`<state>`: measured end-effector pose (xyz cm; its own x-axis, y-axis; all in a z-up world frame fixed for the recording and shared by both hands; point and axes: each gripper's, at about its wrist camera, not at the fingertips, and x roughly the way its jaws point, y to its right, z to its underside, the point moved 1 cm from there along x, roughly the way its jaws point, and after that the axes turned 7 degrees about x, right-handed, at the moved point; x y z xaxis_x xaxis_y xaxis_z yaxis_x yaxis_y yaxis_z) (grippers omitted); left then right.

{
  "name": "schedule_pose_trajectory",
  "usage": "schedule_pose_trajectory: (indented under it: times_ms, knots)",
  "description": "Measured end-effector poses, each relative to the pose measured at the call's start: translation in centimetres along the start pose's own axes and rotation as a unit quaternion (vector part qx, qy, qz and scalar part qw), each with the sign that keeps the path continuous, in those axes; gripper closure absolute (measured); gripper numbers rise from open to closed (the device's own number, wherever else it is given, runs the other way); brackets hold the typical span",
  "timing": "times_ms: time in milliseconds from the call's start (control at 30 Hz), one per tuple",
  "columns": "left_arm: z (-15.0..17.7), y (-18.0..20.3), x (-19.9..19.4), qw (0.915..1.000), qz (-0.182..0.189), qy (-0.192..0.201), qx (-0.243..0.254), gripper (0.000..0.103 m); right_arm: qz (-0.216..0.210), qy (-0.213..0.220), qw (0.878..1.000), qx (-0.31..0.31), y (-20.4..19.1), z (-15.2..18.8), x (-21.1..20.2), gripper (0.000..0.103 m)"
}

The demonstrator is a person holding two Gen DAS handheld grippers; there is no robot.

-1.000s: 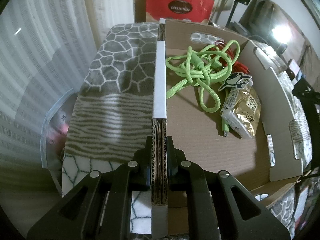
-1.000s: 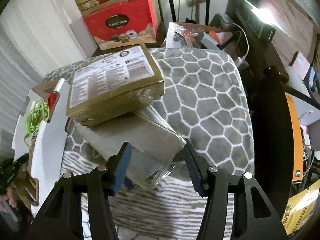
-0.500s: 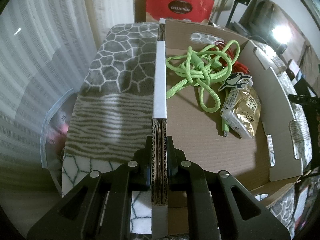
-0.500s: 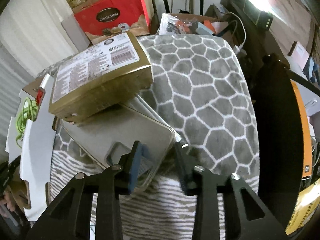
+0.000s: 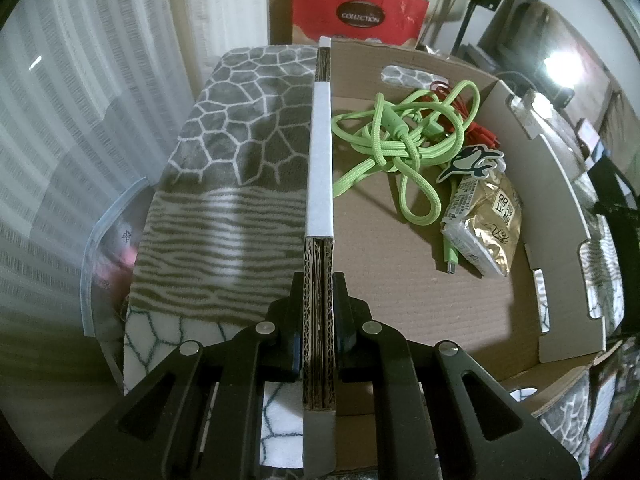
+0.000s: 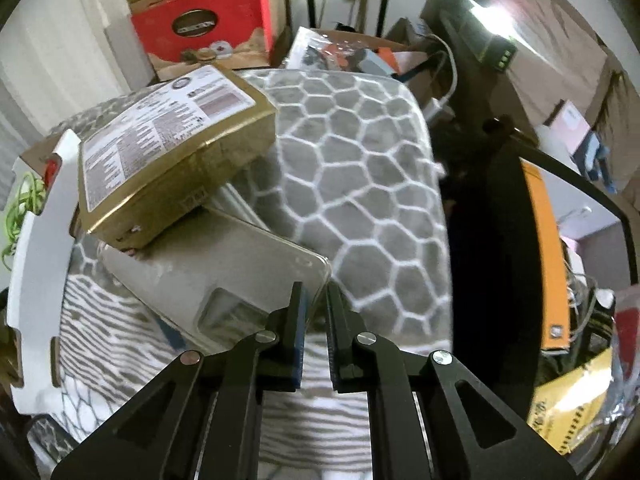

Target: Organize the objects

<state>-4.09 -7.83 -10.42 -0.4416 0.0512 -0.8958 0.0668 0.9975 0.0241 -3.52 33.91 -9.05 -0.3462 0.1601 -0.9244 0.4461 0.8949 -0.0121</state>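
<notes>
The clear plastic blister pack [image 6: 224, 276] lies on the grey patterned blanket [image 6: 360, 168] with a gold box [image 6: 168, 152] resting on its far end, and the right gripper [image 6: 316, 308] has just been closing its fingers onto the pack's near corner edge. The left gripper [image 5: 319, 300] is clenched on the side wall of the cardboard box [image 5: 400, 292], which holds a green cable [image 5: 400, 140] and a gold snack packet [image 5: 486, 228].

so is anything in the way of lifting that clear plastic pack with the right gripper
Yes. The gold box lies on the far end of the clear pack, while the right gripper has just closed on its near corner.
</notes>
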Motion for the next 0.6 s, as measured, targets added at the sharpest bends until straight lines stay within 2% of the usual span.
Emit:
schedule_pose_trajectory:
  times_ms: [167, 267, 333, 367, 433, 600]
  knots:
    - [0.0, 0.0, 0.0, 1.0000, 0.000, 0.000, 0.000, 0.093, 0.036, -0.020, 0.999, -0.018, 0.9, 1.2, -0.4, 0.095]
    - [0.0, 0.0, 0.0, 1.0000, 0.000, 0.000, 0.000, 0.093, 0.039, -0.010, 0.999, -0.018, 1.0, 1.5, -1.3, 0.087]
    - [0.0, 0.0, 0.0, 1.0000, 0.000, 0.000, 0.000, 0.093, 0.025, 0.008, 1.000, -0.017, 0.7, 1.4, -2.3, 0.061]
    - [0.0, 0.0, 0.0, 1.0000, 0.000, 0.000, 0.000, 0.093, 0.012, 0.017, 1.000, -0.017, 0.4, 1.2, -2.8, 0.057]
    - [0.0, 0.0, 0.0, 1.0000, 0.000, 0.000, 0.000, 0.093, -0.024, 0.037, 0.999, -0.019, -0.4, 0.9, -3.9, 0.053]
    - [0.0, 0.0, 0.0, 1.0000, 0.000, 0.000, 0.000, 0.093, -0.090, 0.049, 0.995, 0.002, -2.2, -0.5, -4.6, 0.045]
